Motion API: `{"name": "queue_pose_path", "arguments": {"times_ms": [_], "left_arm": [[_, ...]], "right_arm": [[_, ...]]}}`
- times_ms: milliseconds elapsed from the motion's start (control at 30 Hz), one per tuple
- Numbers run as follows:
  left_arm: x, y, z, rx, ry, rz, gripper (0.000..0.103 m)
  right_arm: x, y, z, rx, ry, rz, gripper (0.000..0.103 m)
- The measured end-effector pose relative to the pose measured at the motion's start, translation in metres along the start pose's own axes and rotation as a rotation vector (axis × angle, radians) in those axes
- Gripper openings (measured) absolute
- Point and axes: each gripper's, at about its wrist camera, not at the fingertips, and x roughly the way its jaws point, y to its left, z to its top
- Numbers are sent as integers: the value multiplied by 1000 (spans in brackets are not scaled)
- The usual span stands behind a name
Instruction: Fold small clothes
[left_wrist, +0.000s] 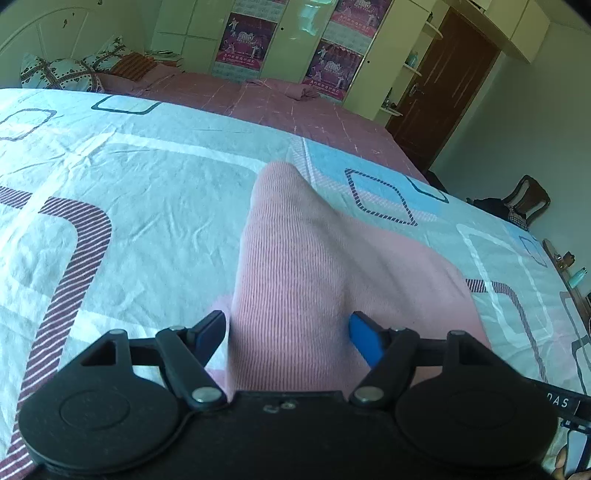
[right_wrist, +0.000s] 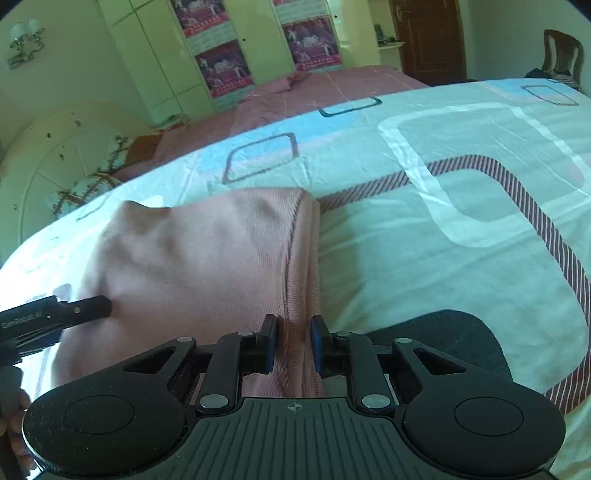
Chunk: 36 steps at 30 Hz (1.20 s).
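Right hand-held gripper (right_wrist: 293, 343): jaws pinched narrow on the thick seamed edge of the pink garment (right_wrist: 207, 266), cloth bunched between the blue pads (right_wrist: 317, 345); likely anchoring that edge so it can be lifted or carried over for a fold. Left hand-held gripper (left_wrist: 286, 332): jaws spread wide, a raised ridge of the same garment (left_wrist: 295, 258) running up between them. The blue pad (left_wrist: 364, 339) on one side sits against the cloth, the other just beside it; no squeeze visible, so I read this one as released, straddling the fold rather than holding it. Ahead of both grippers the garment lies on the patterned sheet (left_wrist: 129, 192) of the bed. Garment: pale pink, fine ribbed knit, soft, doubled over in places, humped and creased, not yet flat.
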Motion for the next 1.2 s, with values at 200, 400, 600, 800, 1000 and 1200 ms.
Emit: {"name": "queue_pose_path", "arguments": {"times_ms": [200,400,600,800,1000,1200], "left_arm": [[12,4,20,-39,1,-9,77],[37,7,33,-65,16,-15,73],[43,10,20,-69,-47,-17,52],[38,9,5,-101,-127,-6,49],[47,11,16,-106,-47,18,68],[38,14,20,-88,-12,20,80]], "right_arm": [[5,3,18,-2,-47,14,46],[43,-7,49,63,-2,41,46],[65,-9,65,76,-5,62,20],[62,2,69,-71,-87,62,7],[81,-11,62,-64,-26,-6,8],[57,-17,61,23,-43,22,43]]}}
